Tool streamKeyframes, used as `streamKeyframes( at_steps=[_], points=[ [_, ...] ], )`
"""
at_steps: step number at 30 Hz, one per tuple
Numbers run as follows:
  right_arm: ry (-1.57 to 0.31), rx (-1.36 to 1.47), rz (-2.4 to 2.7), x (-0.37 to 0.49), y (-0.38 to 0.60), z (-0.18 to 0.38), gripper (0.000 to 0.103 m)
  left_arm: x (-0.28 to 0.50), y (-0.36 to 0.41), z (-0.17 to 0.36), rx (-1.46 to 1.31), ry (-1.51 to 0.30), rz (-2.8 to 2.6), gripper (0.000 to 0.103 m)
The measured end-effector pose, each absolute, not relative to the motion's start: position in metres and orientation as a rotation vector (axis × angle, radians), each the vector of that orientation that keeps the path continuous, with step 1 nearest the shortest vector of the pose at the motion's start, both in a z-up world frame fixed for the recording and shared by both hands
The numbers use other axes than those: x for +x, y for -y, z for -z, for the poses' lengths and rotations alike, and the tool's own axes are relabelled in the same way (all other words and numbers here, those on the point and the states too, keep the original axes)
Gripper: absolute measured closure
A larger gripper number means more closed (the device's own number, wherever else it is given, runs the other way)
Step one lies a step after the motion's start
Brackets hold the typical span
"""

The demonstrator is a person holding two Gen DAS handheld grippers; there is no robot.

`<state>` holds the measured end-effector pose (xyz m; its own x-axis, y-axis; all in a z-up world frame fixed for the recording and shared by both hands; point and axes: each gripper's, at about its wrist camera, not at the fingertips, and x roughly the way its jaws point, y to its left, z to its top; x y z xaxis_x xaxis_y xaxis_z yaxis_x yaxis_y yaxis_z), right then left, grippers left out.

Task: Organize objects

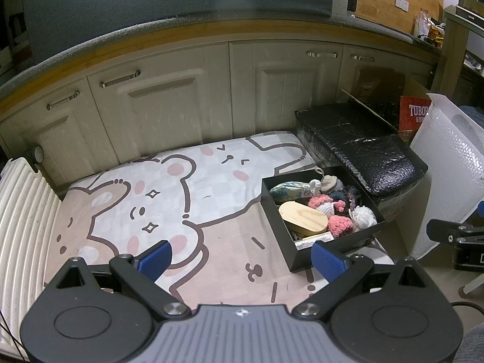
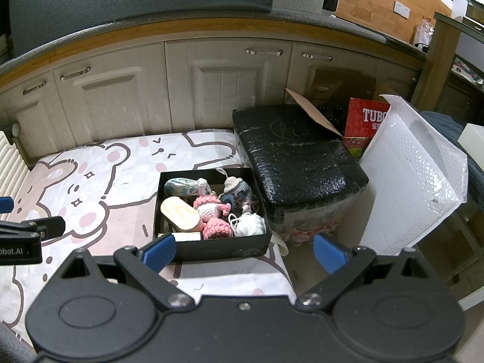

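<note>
Both tools spread wide above box [image 2: 211,249]

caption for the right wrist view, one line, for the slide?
Open right gripper hovers over a black box of crochet toys on a cartoon-bear mat, left gripper at the frame's left edge.

Kitchen floor corner below a row of cream cabinets

Cream panelled cabinet doors [image 1: 157,112] with metal bar handles run beneath a dark speckled countertop [image 2: 317,21] edged in wood. A cartoon bear mat [image 1: 169,199] covers the floor in front of them; pale floor [image 2: 305,272] shows at its right edge. A white ribbed radiator [image 1: 21,211] stands at the left. Behind the counter rises a wood-panelled wall [image 2: 378,9] bearing a white socket plate [image 2: 401,9]. The light is dim and even.
</note>
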<state>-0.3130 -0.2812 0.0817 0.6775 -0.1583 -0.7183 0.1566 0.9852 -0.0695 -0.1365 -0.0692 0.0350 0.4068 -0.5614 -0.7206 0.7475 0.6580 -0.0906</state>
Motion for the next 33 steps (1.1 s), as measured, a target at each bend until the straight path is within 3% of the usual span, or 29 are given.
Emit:
streamKeyframes(
  at_steps=[33],
  points=[
    [-0.808,-0.003,0.175,-0.3122,0.2821,-0.0819,0.004,-0.1368,0.0691,-0.0332,0.261,-0.807,0.843,0.005]
  ],
)
